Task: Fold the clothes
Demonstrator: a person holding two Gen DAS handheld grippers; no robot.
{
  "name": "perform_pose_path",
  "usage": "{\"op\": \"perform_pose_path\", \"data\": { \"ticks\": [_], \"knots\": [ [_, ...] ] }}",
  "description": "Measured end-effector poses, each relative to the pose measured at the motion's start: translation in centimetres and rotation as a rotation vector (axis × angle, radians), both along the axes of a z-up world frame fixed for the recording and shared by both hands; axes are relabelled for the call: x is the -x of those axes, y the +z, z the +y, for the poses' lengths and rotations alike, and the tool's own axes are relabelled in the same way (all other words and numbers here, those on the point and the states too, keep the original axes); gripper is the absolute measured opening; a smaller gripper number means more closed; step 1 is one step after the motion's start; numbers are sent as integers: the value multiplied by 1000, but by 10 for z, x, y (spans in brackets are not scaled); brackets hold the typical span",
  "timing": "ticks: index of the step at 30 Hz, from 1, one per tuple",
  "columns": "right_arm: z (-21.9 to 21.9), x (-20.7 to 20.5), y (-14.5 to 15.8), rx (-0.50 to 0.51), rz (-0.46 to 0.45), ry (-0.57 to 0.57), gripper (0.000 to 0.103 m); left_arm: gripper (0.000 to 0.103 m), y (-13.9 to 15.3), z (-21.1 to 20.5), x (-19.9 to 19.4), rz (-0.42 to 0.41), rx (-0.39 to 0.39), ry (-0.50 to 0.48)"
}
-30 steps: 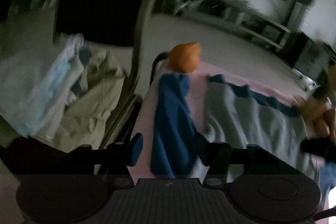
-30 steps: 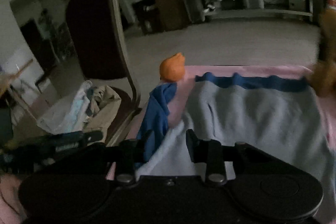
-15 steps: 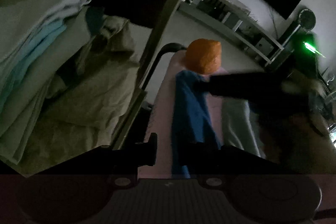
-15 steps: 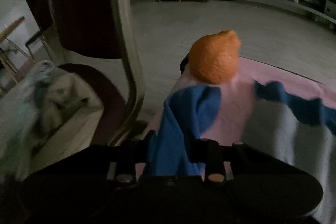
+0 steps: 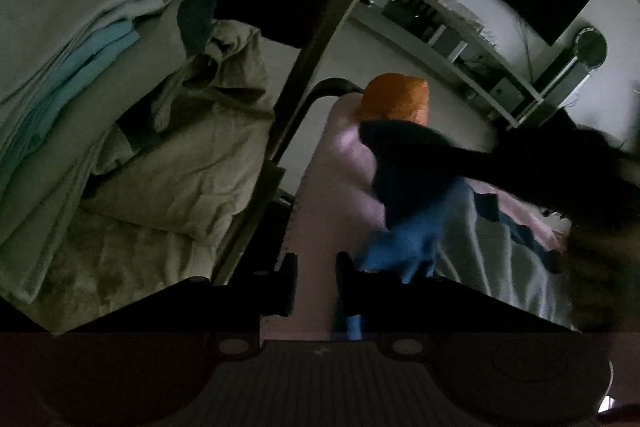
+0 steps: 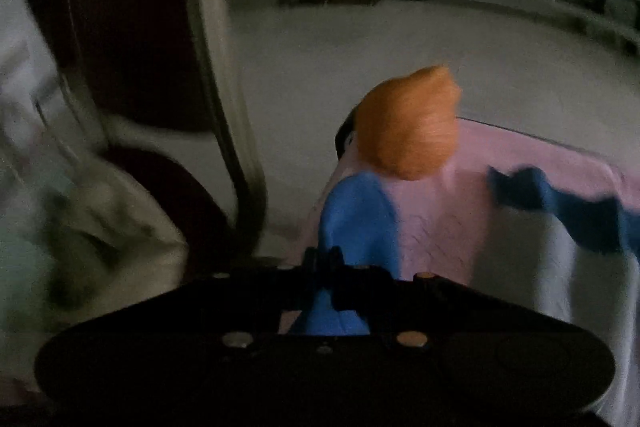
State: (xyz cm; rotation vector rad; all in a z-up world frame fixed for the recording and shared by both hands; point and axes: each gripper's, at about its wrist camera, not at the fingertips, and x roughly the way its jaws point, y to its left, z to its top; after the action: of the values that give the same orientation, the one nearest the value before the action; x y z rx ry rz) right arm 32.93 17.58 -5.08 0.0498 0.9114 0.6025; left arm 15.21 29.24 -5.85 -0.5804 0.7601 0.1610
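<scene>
A grey shirt with blue sleeves lies on a pink surface. My right gripper is shut on the near blue sleeve, whose cloth runs between the closed fingers and bunches up beyond them. In the left wrist view that sleeve hangs lifted under a dark blurred tool body crossing from the right. My left gripper is narrowly open, low over the pink surface, with only bare pink between its fingers. The sleeve lies just right of its right finger. The grey shirt body spreads to the right.
An orange round object sits at the pink surface's far corner. To the left, a chair with a metal frame carries a pile of beige, white and light-blue clothes. Floor and shelving lie beyond.
The right gripper moved onto the blue sleeve and shut on it, and the sleeve now lifts. The left gripper narrowed from wide open and swung left toward the chair.
</scene>
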Motion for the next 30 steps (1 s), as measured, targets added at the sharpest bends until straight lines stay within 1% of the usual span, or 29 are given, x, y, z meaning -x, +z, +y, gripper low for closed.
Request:
{"op": "perform_pose_path", "data": {
  "ticks": [1, 3, 4, 6, 7, 9, 10, 11, 12, 13, 15, 17, 18, 21, 24, 26, 28, 30],
  "knots": [
    [-22, 4, 12, -60, 22, -41, 5, 21, 1, -2, 0, -6, 2, -5],
    [-75, 14, 27, -190, 81, -129, 6, 21, 2, -10, -2, -9, -6, -36],
    [-104, 18, 29, -246, 118, -182, 6, 21, 2, -16, -4, -8, -13, -57],
    [-158, 27, 14, -304, 190, -295, 6, 22, 1, -27, -8, -7, -29, -99],
    [-182, 31, 1, -307, 231, -362, 6, 22, 1, -33, -10, -6, -37, -120],
    [-226, 36, -36, -278, 356, -515, 8, 24, -2, -48, -16, 3, -62, -172],
    [-243, 39, -51, -256, 407, -578, 14, 24, -3, -56, -19, 9, -72, -193],
    [-255, 44, -61, -229, 435, -624, 19, 25, -3, -58, -22, 10, -68, -193],
    [-264, 51, -65, -204, 431, -650, 20, 27, -3, -60, -24, 11, -64, -192],
    [-267, 57, -64, -181, 399, -650, 20, 29, -3, -63, -27, 12, -60, -192],
    [-262, 66, -51, -169, 306, -577, 25, 29, -2, -67, -32, 14, -52, -191],
    [-246, 71, -34, -167, 215, -451, 40, 29, -2, -72, -37, 15, -44, -190],
    [-232, 74, -26, -149, 181, -382, 41, 29, -1, -74, -40, 16, -40, -190],
    [-190, 81, -5, -87, 80, -173, 42, 29, 0, -81, -47, 18, -30, -186],
    [-142, 93, -1, 87, -28, 10, 42, 29, 3, -76, -42, 10, -52, -160],
    [-118, 95, -6, 200, -79, 80, 42, 29, 3, -71, -39, 7, -67, -148],
    [-104, 95, -18, 278, -105, 130, 42, 29, 2, -67, -37, 8, -74, -145],
    [-88, 93, -28, 356, -148, 156, 42, 29, 1, -64, -36, 9, -77, -147]
  ]
}}
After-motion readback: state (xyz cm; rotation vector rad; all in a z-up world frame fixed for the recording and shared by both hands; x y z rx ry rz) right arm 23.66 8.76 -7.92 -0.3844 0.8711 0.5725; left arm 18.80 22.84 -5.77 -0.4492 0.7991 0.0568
